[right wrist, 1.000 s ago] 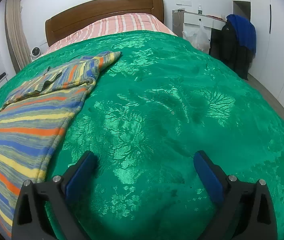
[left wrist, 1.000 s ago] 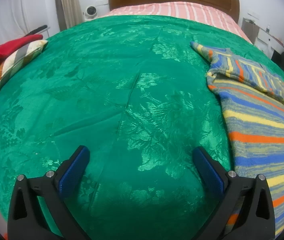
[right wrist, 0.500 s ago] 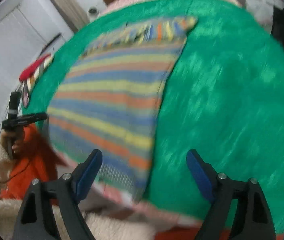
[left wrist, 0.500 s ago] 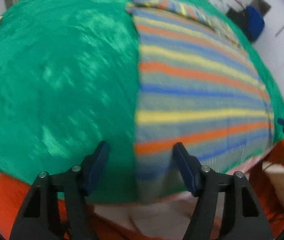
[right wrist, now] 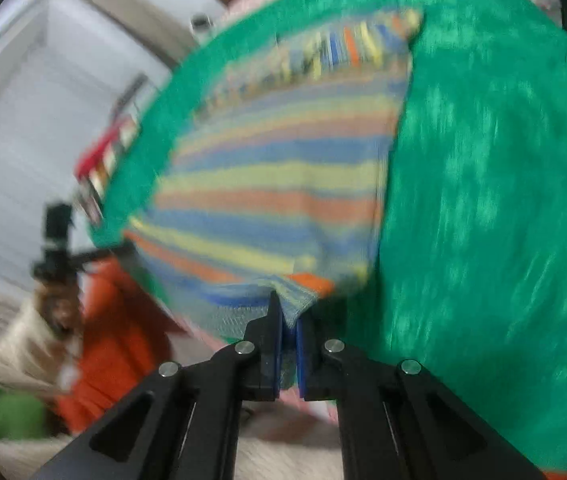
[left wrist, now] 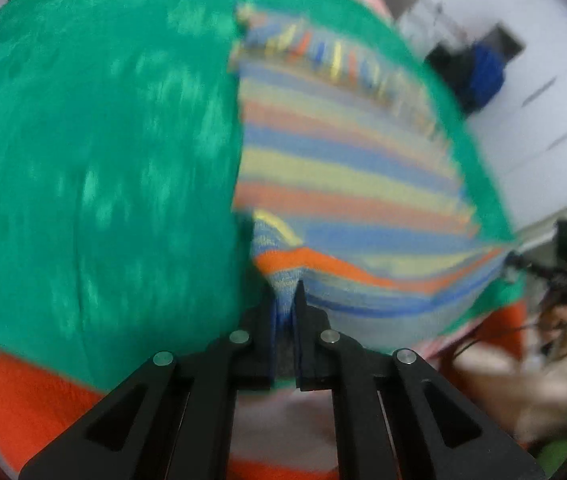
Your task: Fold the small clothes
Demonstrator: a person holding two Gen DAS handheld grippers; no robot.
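Sweater (left wrist: 347, 184) lies on bed (left wrist: 83, 160), ahead of both claws; left claw (left wrist: 286, 308) at its near-left corner, right claw (right wrist: 289, 320) at near-right.

text: none legible | labels: none | numbers: none | frames blurred

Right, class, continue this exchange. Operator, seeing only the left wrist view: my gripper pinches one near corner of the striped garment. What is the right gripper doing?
Observer: The right gripper is shut on the striped garment, at its other near corner.
Operator: Is that corner lying flat on the bed?
Observer: No. It looks raised a little off the green bedspread, with an orange stripe bunched just above the jaws.
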